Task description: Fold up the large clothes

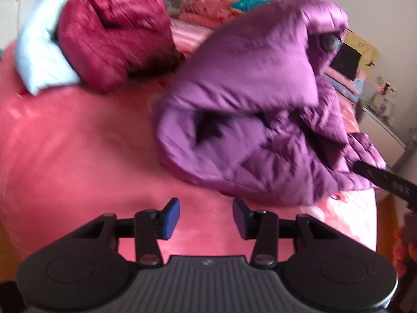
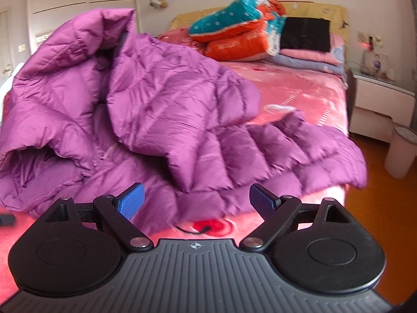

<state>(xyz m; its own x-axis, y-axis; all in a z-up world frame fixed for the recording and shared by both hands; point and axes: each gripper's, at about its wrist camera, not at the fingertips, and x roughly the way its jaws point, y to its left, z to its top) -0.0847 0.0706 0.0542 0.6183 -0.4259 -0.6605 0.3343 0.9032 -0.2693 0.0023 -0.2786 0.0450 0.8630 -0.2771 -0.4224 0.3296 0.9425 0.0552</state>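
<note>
1. The left wrist view is blurred by motion, so seams and edges there are soft. At its left, a folded red jacket (image 1: 114, 31) lies on the bed (image 1: 65, 151), partly covering a pale blue garment (image 1: 39, 52) whose far end is cut off.
2. The purple jacket (image 1: 247, 99) lies crumpled in a heap on the bed near its foot edge; its folds hide the sleeves and front.
3. A dark strap-like thing (image 1: 383, 180) at the right rim cannot be made out.
4. The left tongs (image 1: 206, 217) stand partly apart over bare bed cover, holding nothing, short of the jacket.
5. The right tongs (image 2: 196, 202) stand wide apart and empty, with the purple jacket (image 2: 156, 109) between and beyond the pads (image 2: 130, 200); whether they touch it I cannot tell.
</note>
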